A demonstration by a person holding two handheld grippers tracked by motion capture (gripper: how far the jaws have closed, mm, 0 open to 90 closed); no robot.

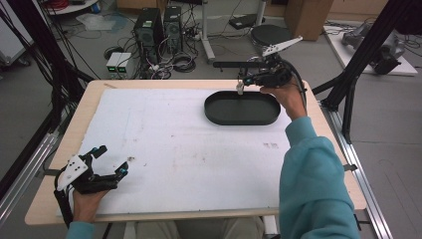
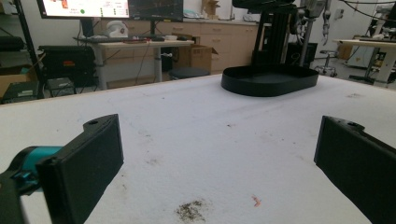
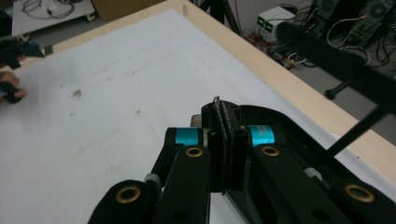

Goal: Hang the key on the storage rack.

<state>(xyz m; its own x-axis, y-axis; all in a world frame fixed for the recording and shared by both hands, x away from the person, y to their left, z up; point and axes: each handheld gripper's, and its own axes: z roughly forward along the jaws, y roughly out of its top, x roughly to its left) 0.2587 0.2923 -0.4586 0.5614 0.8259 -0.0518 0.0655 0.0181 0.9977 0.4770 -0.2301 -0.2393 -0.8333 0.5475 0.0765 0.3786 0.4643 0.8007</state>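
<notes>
A black oval tray [image 1: 242, 121] lies on the white mat at the far right of the table, and is also in the left gripper view [image 2: 268, 86] and the right gripper view [image 3: 280, 119]. My right gripper [image 1: 242, 82] hovers over the tray's far rim. Its jaws are pressed together [image 3: 222, 105], and a small pale object [image 1: 240, 89] hangs from their tips. I cannot tell what that object is. My left gripper [image 1: 112, 160] rests low at the near left corner, jaws wide apart [image 2: 219, 154] with nothing between them.
The white mat [image 1: 174, 149] covers most of the wooden table [image 1: 74, 129] and carries a dirt smudge [image 2: 190, 211]. Black frame posts [image 1: 366, 47] stand off the right edge. Computer towers [image 1: 159, 30] and cables sit on the floor beyond the far edge.
</notes>
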